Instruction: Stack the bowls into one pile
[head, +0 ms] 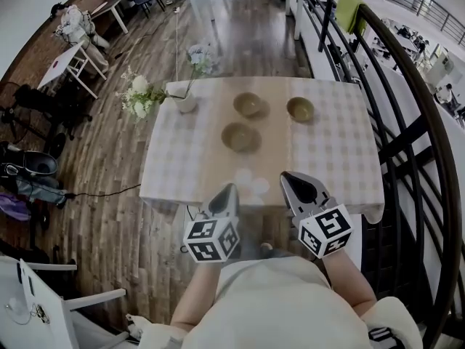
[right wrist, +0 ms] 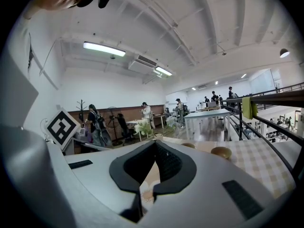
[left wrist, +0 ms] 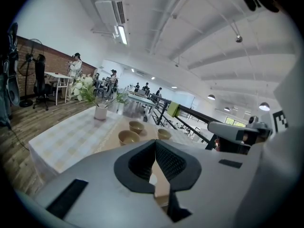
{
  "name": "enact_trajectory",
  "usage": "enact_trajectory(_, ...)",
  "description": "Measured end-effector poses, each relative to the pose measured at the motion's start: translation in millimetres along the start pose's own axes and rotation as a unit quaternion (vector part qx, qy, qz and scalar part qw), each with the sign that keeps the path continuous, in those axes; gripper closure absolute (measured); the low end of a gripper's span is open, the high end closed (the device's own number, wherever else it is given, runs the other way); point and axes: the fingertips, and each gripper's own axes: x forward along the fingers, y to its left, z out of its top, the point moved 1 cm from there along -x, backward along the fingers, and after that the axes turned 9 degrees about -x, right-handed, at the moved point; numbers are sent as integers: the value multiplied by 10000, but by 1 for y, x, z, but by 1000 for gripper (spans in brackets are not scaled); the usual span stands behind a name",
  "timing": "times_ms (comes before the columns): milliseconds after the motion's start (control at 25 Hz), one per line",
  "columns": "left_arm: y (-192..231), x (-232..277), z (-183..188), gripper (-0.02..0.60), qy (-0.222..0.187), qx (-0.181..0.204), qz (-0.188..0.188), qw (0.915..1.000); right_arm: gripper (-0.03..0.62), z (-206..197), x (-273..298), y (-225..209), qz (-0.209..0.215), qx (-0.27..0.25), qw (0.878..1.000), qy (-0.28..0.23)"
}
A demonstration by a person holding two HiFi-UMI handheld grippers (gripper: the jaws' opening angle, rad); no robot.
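Three tan bowls stand apart on the checked tablecloth: a near one (head: 240,137), a far one (head: 248,105) and one to the right (head: 300,109). The left gripper view shows the same bowls as near (left wrist: 128,137), far (left wrist: 136,126) and right (left wrist: 164,133). My left gripper (head: 227,193) hovers at the table's near edge, shut and empty. My right gripper (head: 298,184) hangs beside it, also shut with nothing between its pads. Both sit short of the bowls. In the right gripper view, two bowls (right wrist: 221,152) (right wrist: 188,145) show past the closed gripper (right wrist: 155,144).
A white vase of flowers (head: 185,102) stands at the table's far left corner. A black metal railing (head: 407,129) runs close along the table's right side. Wooden floor, chairs and other tables lie to the left and beyond. People stand far off in the room.
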Motion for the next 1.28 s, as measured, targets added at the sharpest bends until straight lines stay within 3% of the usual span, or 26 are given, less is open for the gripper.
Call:
enact_trajectory(920,34,56,35,577,-8,164,280,9995,594,-7,72,-34,95,14,9997,239)
enact_trajectory(1280,56,88,33,577,199,199,383,9989,594,-26,108,-48,107,-18,9987,492)
